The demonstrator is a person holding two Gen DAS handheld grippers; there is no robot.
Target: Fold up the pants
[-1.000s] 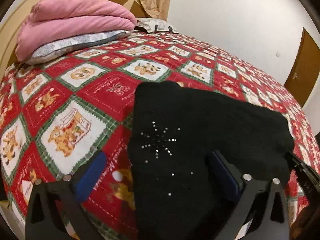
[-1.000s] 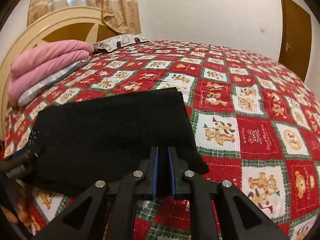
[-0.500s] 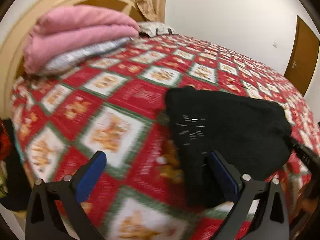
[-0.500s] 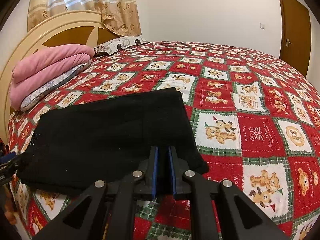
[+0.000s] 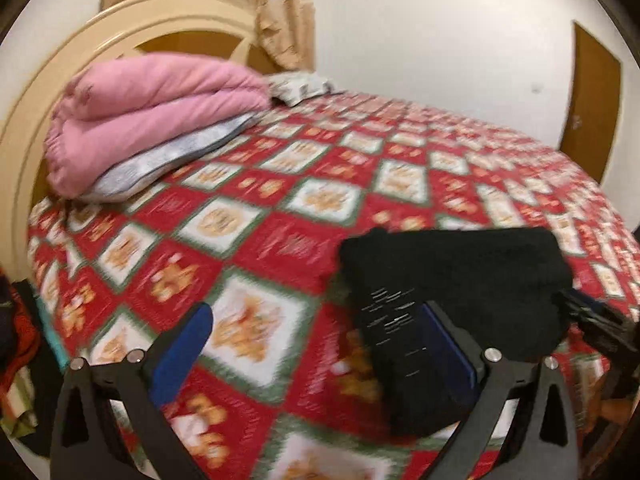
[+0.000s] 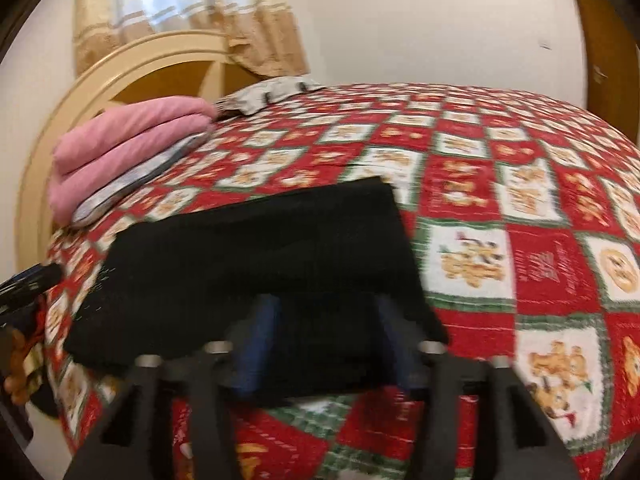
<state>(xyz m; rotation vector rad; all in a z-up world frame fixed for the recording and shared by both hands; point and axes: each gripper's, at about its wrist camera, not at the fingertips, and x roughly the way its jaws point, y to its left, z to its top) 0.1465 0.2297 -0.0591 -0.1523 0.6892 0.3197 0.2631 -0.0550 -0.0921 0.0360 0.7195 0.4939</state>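
Black folded pants point(image 5: 452, 284) with small rhinestones lie flat on the red patterned bedspread point(image 5: 280, 216) near the bed's front edge. They also show in the right wrist view point(image 6: 260, 256). My left gripper point(image 5: 316, 344) is open and empty, its right finger beside the pants' left end. My right gripper point(image 6: 324, 340) is open, its blue pads either side of the pants' near edge, holding nothing. Both views are motion-blurred.
Folded pink quilt point(image 5: 152, 108) on a grey pillow sits by the cream headboard point(image 5: 120, 28). A second pillow point(image 5: 300, 86) lies behind it. A brown door point(image 5: 592, 104) stands at the right. Clothes point(image 5: 16, 344) hang off the bed's left edge.
My right gripper has opened and let go of the pants' edge. Both grippers have drawn back and up from the bed; the left one has swung left off the pants.
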